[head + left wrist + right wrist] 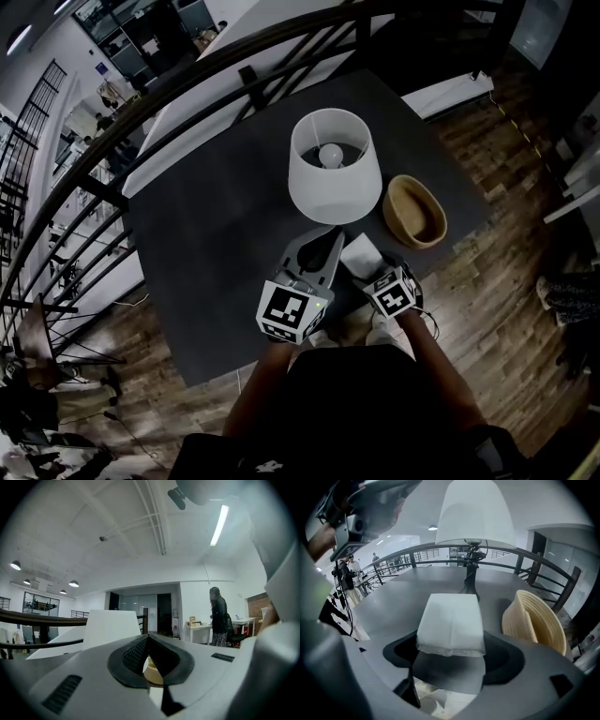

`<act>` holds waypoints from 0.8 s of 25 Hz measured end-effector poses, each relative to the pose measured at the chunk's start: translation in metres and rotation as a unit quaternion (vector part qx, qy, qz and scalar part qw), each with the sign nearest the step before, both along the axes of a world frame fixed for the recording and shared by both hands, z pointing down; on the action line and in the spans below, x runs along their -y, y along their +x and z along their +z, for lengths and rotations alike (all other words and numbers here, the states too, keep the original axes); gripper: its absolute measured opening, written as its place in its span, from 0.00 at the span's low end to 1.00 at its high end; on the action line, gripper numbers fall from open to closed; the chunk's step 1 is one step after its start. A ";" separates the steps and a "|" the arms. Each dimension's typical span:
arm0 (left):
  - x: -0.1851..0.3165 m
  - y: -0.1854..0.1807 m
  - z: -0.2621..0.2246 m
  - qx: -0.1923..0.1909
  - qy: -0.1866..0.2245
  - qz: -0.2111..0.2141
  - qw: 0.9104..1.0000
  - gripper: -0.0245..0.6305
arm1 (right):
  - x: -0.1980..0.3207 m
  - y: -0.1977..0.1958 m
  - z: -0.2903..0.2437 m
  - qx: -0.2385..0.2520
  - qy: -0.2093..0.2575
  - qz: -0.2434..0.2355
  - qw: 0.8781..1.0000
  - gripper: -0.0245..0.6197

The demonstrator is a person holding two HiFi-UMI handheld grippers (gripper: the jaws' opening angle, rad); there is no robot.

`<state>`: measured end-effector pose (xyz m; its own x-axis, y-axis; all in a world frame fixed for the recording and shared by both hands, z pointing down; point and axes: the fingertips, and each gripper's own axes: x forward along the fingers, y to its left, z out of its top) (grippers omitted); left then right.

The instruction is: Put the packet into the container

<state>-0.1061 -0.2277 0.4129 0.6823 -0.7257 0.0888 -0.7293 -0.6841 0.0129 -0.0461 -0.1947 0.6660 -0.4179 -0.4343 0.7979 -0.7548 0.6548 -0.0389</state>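
White, soft and probably light, the packet [450,618] sits pinched across its width in our right hand-held gripper [450,656]; our left hand-held gripper [148,638] is closed.

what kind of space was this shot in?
Probably an open-plan office or lab, maybe a mezzanine: a railing runs past the table, with desks and a strip light beyond.

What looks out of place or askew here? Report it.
Nothing stands out. The lamp stands upright on the table, and the basket sits upright beside it. The packet looks whole and is gripped in the right claw.
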 end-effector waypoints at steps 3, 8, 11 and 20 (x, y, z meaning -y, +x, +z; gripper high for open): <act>0.000 0.005 0.000 -0.003 0.000 0.003 1.000 0.05 | 0.005 0.009 -0.010 0.004 0.003 0.011 1.000 0.67; -0.001 0.014 0.000 -0.007 0.001 0.008 1.000 0.05 | 0.019 0.029 -0.033 0.002 0.017 0.030 0.999 0.67; 0.001 0.022 0.000 -0.009 0.002 0.011 1.000 0.05 | 0.030 0.043 -0.044 0.002 0.029 0.038 0.999 0.67; 0.005 0.039 -0.004 -0.016 0.006 0.010 1.000 0.05 | 0.052 0.076 -0.063 -0.010 0.045 0.048 0.998 0.67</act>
<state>-0.0676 -0.2331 0.4084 0.6989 -0.7128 0.0579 -0.7149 -0.6988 0.0266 0.0301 -0.2464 0.6028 -0.3565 -0.5409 0.7618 -0.8139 0.5802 0.0311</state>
